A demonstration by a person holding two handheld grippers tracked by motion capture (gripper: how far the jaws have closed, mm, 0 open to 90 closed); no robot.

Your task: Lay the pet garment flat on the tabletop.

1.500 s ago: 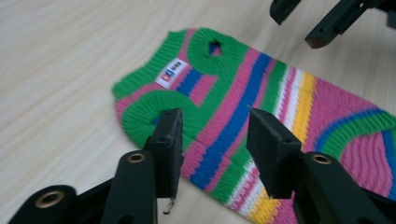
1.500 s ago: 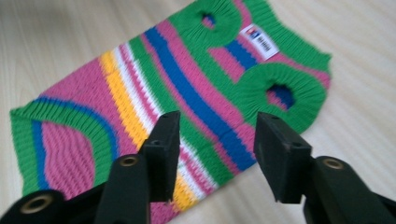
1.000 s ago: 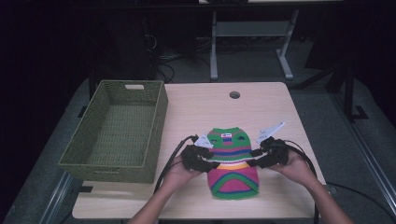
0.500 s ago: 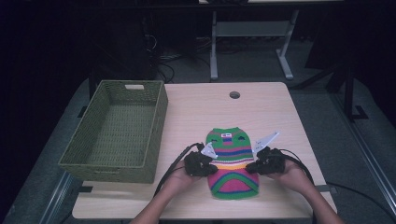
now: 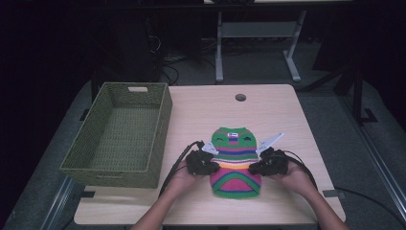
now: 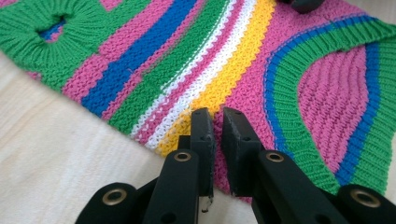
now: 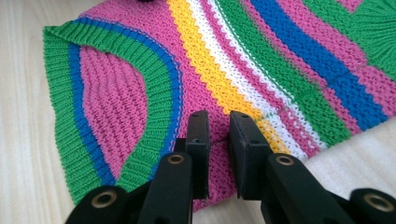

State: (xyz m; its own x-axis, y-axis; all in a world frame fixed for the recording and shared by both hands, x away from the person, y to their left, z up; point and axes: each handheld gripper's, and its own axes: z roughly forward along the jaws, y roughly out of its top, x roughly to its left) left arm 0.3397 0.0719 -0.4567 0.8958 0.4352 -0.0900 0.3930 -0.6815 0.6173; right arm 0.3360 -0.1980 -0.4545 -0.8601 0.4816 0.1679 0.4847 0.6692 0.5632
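Note:
A small knitted sweater [image 5: 235, 162] with green, pink, blue, white and yellow stripes lies flat on the table's near middle, neck hole away from me. My left gripper [image 5: 214, 166] is at its left edge and my right gripper [image 5: 254, 168] at its right edge, both around the yellow stripe. In the left gripper view the jaws stand nearly together over the sweater's [image 6: 261, 70] edge, with knit in the narrow gap. The right gripper view shows the same pinch on the sweater's [image 7: 243, 65] opposite edge.
A green woven basket [image 5: 119, 134] stands empty on the left of the wooden table [image 5: 268, 110]. A round cable hole [image 5: 240, 97] sits near the far edge. Cables trail from both grippers toward the front edge.
Both grippers slid a little toward me along the sweater's sides, from near the chest to the yellow stripe. The sweater has stayed flat in about the same place.

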